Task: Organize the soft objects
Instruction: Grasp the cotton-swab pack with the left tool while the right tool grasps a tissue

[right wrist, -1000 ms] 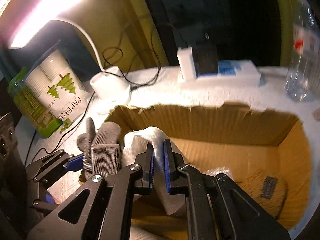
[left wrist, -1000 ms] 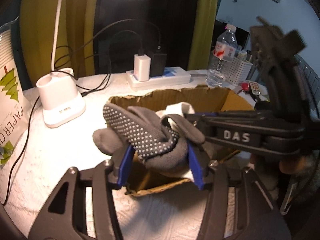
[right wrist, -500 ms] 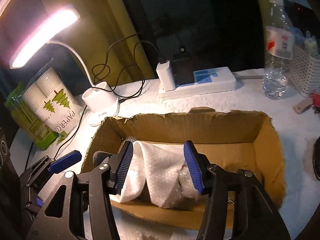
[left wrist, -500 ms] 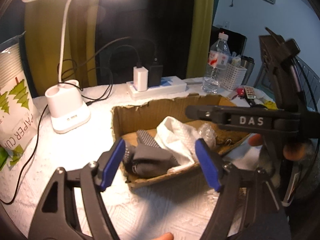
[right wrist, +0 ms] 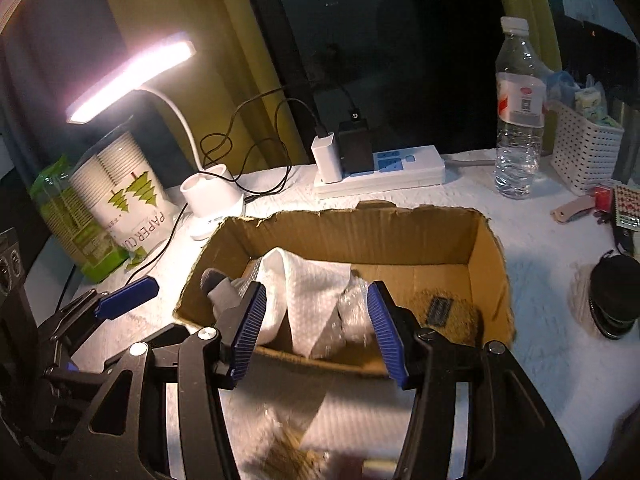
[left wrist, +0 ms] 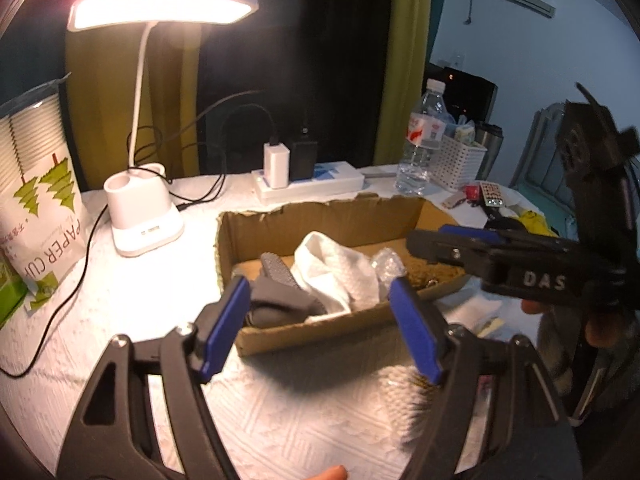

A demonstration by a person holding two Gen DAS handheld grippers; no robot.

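A cardboard box [left wrist: 320, 220] [right wrist: 360, 236] stands on the white tablecloth. In it lie a grey dotted glove [left wrist: 280, 292] [right wrist: 222, 294], a white cloth [left wrist: 340, 272] [right wrist: 308, 292], a crumpled clear wrap [left wrist: 386, 262] [right wrist: 352, 312] and a brown knitted item [right wrist: 444, 312]. My left gripper [left wrist: 320, 328] is open and empty, just in front of the box. My right gripper [right wrist: 316, 332] is open and empty, above the box's near wall. Another soft item [left wrist: 408, 404] lies on the cloth near the left gripper's right finger.
A lit desk lamp [left wrist: 144, 216] [right wrist: 212, 196] and a paper cup pack [left wrist: 40, 208] [right wrist: 120, 200] stand left. A power strip with chargers [left wrist: 308, 184] [right wrist: 380, 168], a water bottle [left wrist: 420, 144] [right wrist: 518, 112] and a white basket [right wrist: 584, 148] stand behind. A dark round object [right wrist: 616, 296] lies right.
Both grippers opened and let go: the grey glove and the white cloth now lie in the box. Both grippers have pulled back from the box.
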